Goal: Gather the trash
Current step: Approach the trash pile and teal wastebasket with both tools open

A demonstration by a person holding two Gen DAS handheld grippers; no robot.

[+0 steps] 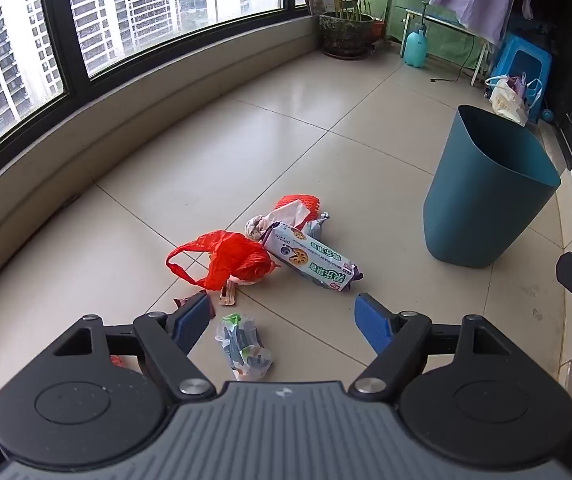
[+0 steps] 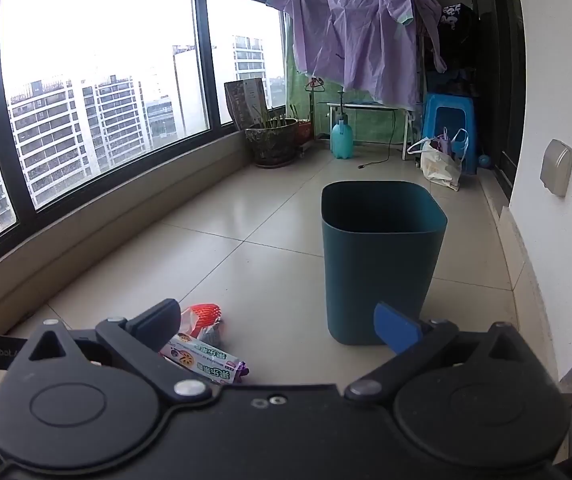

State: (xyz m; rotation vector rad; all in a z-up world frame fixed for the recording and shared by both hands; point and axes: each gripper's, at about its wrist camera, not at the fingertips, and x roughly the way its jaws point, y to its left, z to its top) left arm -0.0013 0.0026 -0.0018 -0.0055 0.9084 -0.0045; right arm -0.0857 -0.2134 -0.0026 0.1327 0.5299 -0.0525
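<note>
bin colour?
Dark teal bin, plain, no pattern. Right wrist view shows it best.

We see the trash lying in a loose cluster on the tiled floor [image 1: 213, 152], left of the waste bin [image 1: 486, 200], which stands upright toward the right wall. In the cluster, the plastic bag [image 1: 225, 258] lies leftmost, the biscuit packet [image 1: 312, 258] just right of it, and the net sleeve [image 1: 300, 203] behind the packet. A small crumpled wrapper [image 1: 243, 346] lies nearer to us, apart from the others, between our left gripper's [image 1: 281, 318] spread fingers. Behind everything, the plant pot [image 1: 346, 32] stands in the far corner by the window [image 1: 125, 20], the spray bottle [image 1: 416, 48] right of it, then the stool [image 1: 522, 60].
</note>
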